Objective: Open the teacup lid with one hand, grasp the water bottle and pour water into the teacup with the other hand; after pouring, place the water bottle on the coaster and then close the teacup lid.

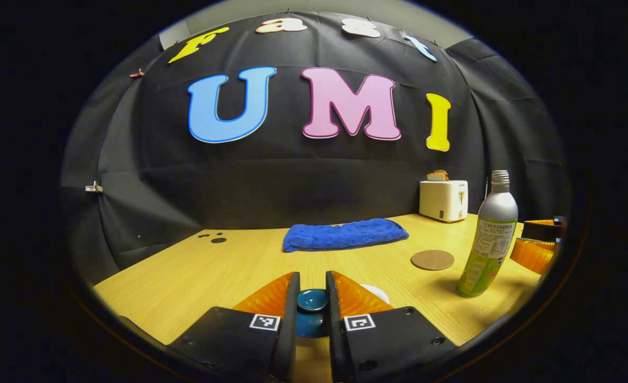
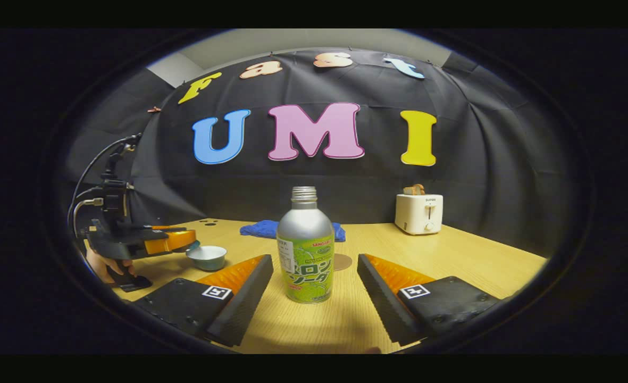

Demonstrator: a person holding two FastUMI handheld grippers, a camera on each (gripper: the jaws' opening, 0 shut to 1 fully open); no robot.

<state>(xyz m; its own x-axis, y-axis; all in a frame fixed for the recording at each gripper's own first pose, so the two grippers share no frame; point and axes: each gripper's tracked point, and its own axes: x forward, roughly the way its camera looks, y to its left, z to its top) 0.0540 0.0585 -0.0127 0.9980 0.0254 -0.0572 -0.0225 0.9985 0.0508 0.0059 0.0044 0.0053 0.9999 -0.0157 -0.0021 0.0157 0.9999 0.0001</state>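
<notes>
While the left gripper (image 1: 312, 290) sits clamped on the knob of the dark teal teacup lid (image 1: 312, 300), both fingers pressing it from either side, the right gripper (image 2: 314, 268) stands wide open around the silver bottle with a green label (image 2: 305, 247), its fingers apart from the bottle's sides. In the right gripper view the lid is lifted just above the small pale teacup (image 2: 207, 257), which stands near the table's left edge, with a hand (image 2: 103, 264) below the tool. The bottle stands upright and uncapped on the light wooden table (image 1: 197, 276). In the left gripper view the round brown cork coaster (image 1: 432, 259) lies just left of and behind the bottle, with bare wood all around it. Farther back lies a folded blue towel (image 1: 344, 234), and a cream toaster (image 1: 443, 199) holding a slice of bread stands by the black cloth wall. The left gripper view also shows the other tool's fingers at the table's right edge, beside the bottle; the right gripper view shows open tabletop on the right side toward the toaster.
</notes>
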